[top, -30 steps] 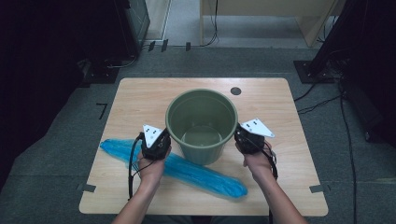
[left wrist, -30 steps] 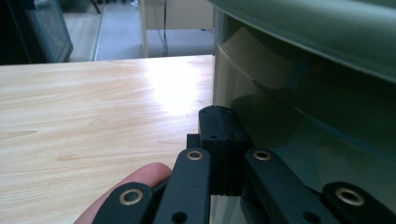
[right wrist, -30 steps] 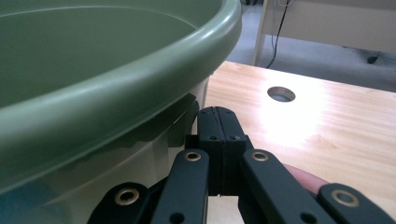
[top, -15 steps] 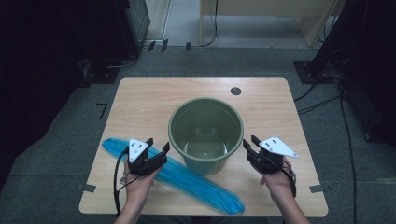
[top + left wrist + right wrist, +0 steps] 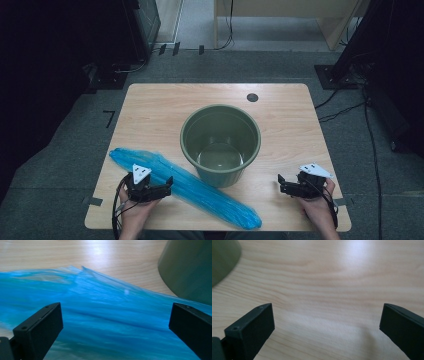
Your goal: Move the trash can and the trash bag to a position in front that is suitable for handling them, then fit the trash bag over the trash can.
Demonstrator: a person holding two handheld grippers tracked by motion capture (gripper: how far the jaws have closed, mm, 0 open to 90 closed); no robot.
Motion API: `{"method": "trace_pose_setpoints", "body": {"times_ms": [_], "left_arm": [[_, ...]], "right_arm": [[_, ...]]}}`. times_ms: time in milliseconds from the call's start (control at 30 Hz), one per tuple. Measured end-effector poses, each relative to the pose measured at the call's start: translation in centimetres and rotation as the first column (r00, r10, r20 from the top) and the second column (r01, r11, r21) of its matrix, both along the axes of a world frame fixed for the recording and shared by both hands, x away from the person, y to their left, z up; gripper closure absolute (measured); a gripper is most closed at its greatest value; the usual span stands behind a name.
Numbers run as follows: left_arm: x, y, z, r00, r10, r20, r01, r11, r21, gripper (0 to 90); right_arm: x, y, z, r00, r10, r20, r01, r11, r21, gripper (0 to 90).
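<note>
I hold my left gripper point(image 5: 167, 184) low over the blue plastic bag point(image 5: 200, 192), jaws spread wide and holding nothing, because the bag is what I mean to take hold of; in the left gripper view the blue film point(image 5: 105, 322) runs right across the gap between my jaws, so I judge a close here would pinch a fold of it; the bag lies flat and long on the wooden table point(image 5: 150, 115), slanting from the near left toward the near middle, one edge passing just beside the foot of the green bucket point(image 5: 220, 144); the bucket stands upright and empty at the table's centre, mouth open, which suits it as the place the bag should line; my right gripper point(image 5: 281, 184) waits near the front right edge, well apart from the bag, jaws also wide over bare wood point(image 5: 324, 302), kept clear so it can come in for the bag's other side once the left has its grip
</note>
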State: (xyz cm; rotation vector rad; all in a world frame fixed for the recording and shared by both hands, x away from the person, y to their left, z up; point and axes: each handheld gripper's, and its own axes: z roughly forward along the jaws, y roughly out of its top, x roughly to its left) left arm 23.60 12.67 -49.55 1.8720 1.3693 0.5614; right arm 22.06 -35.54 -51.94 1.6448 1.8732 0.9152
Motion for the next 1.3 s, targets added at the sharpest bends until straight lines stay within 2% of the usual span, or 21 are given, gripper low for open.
{"method": "trace_pose_setpoints", "body": {"times_ms": [100,133,167,233,267,300,367,533,600,633,667,700,733,767,833,933,1000,1033,1100,1200,1300], "left_arm": [[0.5,-1.1,-0.6,0.9994,-0.025,-0.023,0.026,0.9982,0.054,0.0],[0.9,-1.4,-1.0,0.9982,-0.031,-0.052,0.035,0.9969,0.071,0.0],[0.9,-1.4,-1.0,0.9982,-0.031,-0.052,0.035,0.9969,0.071,0.0],[1.2,-1.6,-1.5,0.9953,-0.043,-0.086,0.051,0.9937,0.099,0.0],[1.5,-1.6,-1.7,0.993,-0.053,-0.106,0.064,0.993,0.1,0.0],[1.9,-1.3,-1.9,0.9898,-0.063,-0.128,0.073,0.9946,0.075,0.0],[2.2,-1.3,-1.8,0.989,-0.057,-0.136,0.07,0.9933,0.092,0.0],[4.1,-0.4,-1.8,0.9873,-0.085,-0.135,0.102,0.9868,0.126,0.0],[4.9,0.1,-1.7,0.9908,-0.057,-0.123,0.074,0.9875,0.139,0.0],[5.1,0.6,-1.2,0.9934,-0.038,-0.108,0.051,0.9909,0.125,0.0],[5.1,0.6,-1.2,0.9934,-0.038,-0.108,0.051,0.9909,0.125,0.0],[4.7,0.9,-0.1,0.997,-0.036,-0.069,0.043,0.9938,0.102,0.0],[4.7,0.9,-0.1,0.997,-0.036,-0.069,0.043,0.9938,0.102,0.0],[4.0,0.7,0.9,0.9983,-0.049,-0.032,0.051,0.9957,0.077,0.0],[3.7,0.3,1.1,0.9978,-0.062,-0.025,0.064,0.996,0.062,0.0],[3.6,-0.9,0.6,0.9965,-0.058,-0.06,0.061,0.9971,0.046,0.0],[3.9,-1.8,-0.6,0.9919,-0.068,-0.107,0.076,0.9946,0.071,0.0],[3.9,-1.8,-0.6,0.9919,-0.068,-0.107,0.076,0.9946,0.071,0.0],[3.9,-2.3,-1.1,0.9875,-0.081,-0.135,0.094,0.9916,0.089,0.0],[3.8,-2.7,-1.6,0.9836,-0.082,-0.161,0.099,0.9904,0.097,0.0],[3.7,-2.9,-1.8,0.9862,-0.069,-0.15,0.088,0.9881,0.126,0.0]], "right_arm": [[0.1,-0.1,-0.1,0.9998,-0.021,-0.006,0.021,1.0,0.001,0.0],[0.1,0.1,-0.2,0.9996,-0.025,-0.014,0.025,1.0,-0.019,0.0],[0.1,0.1,-0.2,0.9996,-0.025,-0.014,0.025,1.0,-0.019,0.0],[0.2,0.2,-0.6,0.9987,-0.023,-0.045,0.021,0.999,-0.039,0.0],[0.2,0.2,-0.6,0.9987,-0.023,-0.045,0.021,0.999,-0.039,0.0],[0.2,0.2,-0.6,0.9985,-0.031,-0.046,0.029,0.999,-0.038,0.0],[0.2,0.3,-0.6,0.9982,-0.034,-0.049,0.031,0.998,-0.059,0.0],[0.4,0.2,-0.6,0.9978,-0.043,-0.05,0.04,0.998,-0.055,0.0],[0.5,0.2,-0.6,0.9979,-0.043,-0.05,0.04,0.998,-0.057,0.0],[0.5,0.2,-0.6,0.9979,-0.042,-0.049,0.04,0.998,-0.058,0.0],[0.5,0.2,-0.6,0.9979,-0.043,-0.049,0.04,0.998,-0.058,0.0],[0.5,0.2,-0.6,0.9978,-0.044,-0.05,0.041,0.998,-0.057,0.0],[0.5,0.2,-0.6,0.9978,-0.044,-0.05,0.041,0.998,-0.057,0.0],[0.5,0.2,-0.6,0.9978,-0.044,-0.05,0.041,0.998,-0.057,0.0],[0.5,0.2,-0.6,0.9978,-0.044,-0.05,0.041,0.998,-0.057,0.0],[0.5,0.3,-0.6,0.9973,-0.054,-0.051,0.051,0.997,-0.055,0.0],[0.5,0.3,-0.6,0.9971,-0.057,-0.05,0.055,0.997,-0.056,0.0],[0.5,0.3,-0.6,0.9971,-0.058,-0.049,0.055,0.997,-0.056,0.0],[0.5,0.3,-0.6,0.9973,-0.054,-0.05,0.051,0.997,-0.058,0.0],[0.5,0.3,-0.6,0.9973,-0.053,-0.05,0.05,0.997,-0.058,0.0],[0.5,0.3,-0.6,0.9973,-0.053,-0.05,0.051,0.997,-0.058,0.0]]}}
